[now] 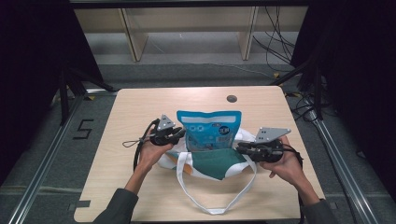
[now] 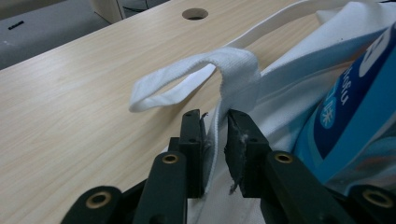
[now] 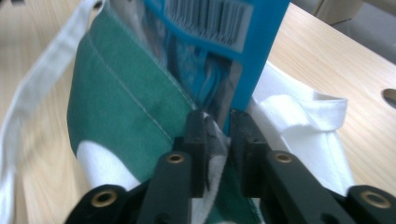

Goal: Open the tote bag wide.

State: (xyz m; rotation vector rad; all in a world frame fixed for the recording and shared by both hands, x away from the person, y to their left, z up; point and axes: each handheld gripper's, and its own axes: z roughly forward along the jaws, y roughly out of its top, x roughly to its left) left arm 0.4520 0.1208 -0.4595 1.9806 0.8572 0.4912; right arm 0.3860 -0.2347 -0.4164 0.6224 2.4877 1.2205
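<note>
A white tote bag with a green front panel lies open on the wooden table. A blue snack pouch stands upright in its mouth. My left gripper is at the bag's left rim. In the left gripper view its jaws pinch the white rim fabric just below a handle loop, with the pouch to the right. My right gripper is at the right rim. Its jaws are shut on the rim cloth beside the pouch and the green panel.
One long white handle trails toward the table's near edge. A round cable hole sits near the far edge, behind the pouch. Wooden shelving and loose cables stand on the floor beyond the table.
</note>
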